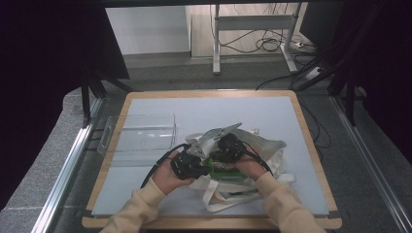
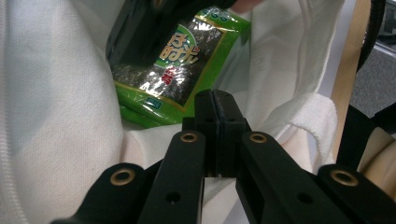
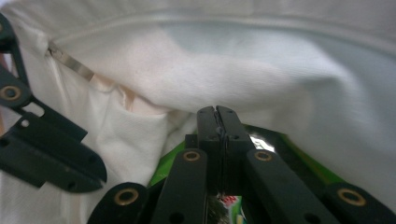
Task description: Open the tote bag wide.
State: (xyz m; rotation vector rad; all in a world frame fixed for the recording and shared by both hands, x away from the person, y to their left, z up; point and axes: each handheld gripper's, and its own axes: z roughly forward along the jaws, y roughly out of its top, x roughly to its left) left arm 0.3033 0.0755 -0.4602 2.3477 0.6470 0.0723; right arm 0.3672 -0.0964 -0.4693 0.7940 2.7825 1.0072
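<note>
Table [image 1: 145, 99] with wooden edge is carrying a pale grey mat [image 1: 194, 109] over most of its top. Clear plastic tray [image 1: 138, 133] is sitting at its left edge, overhanging slightly. White cloth bag [image 1: 272, 150] is lying crumpled right of centre, straps trailing toward the near edge.

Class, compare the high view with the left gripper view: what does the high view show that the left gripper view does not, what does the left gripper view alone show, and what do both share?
High view alone: the clear tray on the table, both of the person's forearms, and the floor cables beyond.

Left gripper view alone: the left claw with its jaws pressed together on a fold of the white bag, and the gold lettering on the green packet.

Shared: the white bag and the green packet at its mouth.
</note>
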